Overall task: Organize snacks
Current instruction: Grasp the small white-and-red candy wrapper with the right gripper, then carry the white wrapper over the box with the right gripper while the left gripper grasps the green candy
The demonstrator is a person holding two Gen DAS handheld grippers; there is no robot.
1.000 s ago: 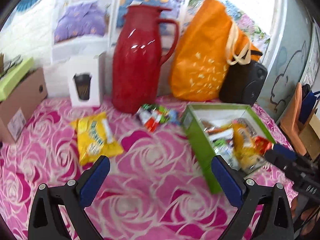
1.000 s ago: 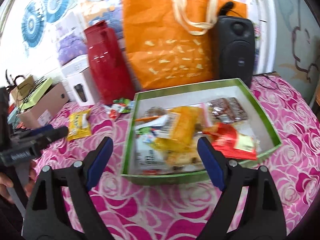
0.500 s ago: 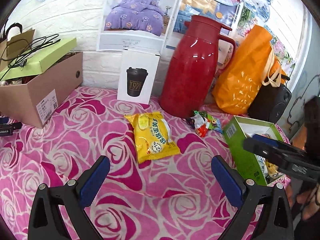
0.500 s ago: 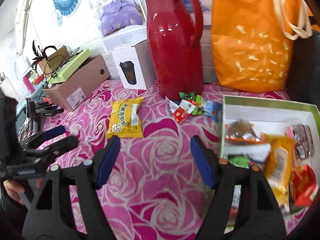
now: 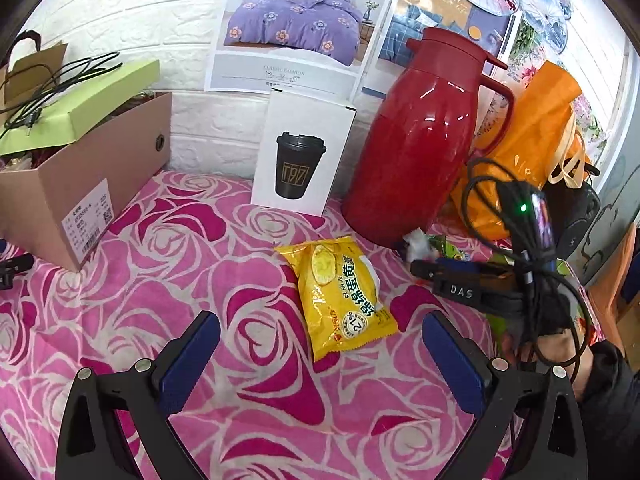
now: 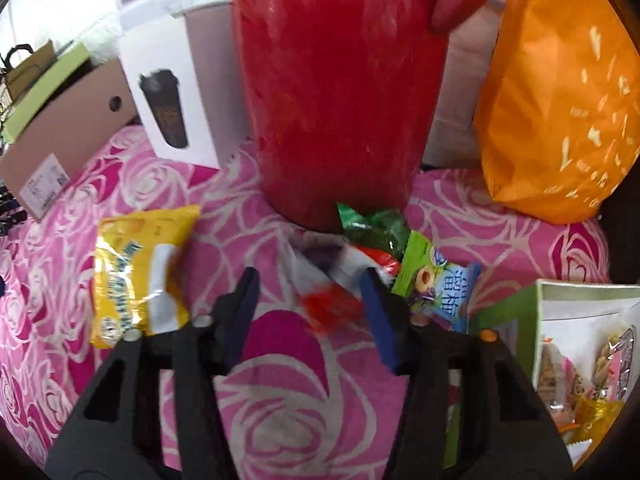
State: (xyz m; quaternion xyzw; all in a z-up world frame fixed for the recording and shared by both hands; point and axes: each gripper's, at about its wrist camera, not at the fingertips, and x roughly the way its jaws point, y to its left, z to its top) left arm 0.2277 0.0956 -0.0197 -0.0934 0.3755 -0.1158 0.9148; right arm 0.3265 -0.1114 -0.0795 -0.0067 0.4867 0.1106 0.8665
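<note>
red jug, white cup box, orange bag, cardboard box

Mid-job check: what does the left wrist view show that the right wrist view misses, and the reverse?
Left wrist only: the bedding posters on the wall, and the right gripper reaching in from the right.
Right wrist only: the green-rimmed snack box, and the red-and-white wrapper between its open jaws, blurred.
Both: yellow chip bag, red thermos jug, white cup box, orange bag.
</note>
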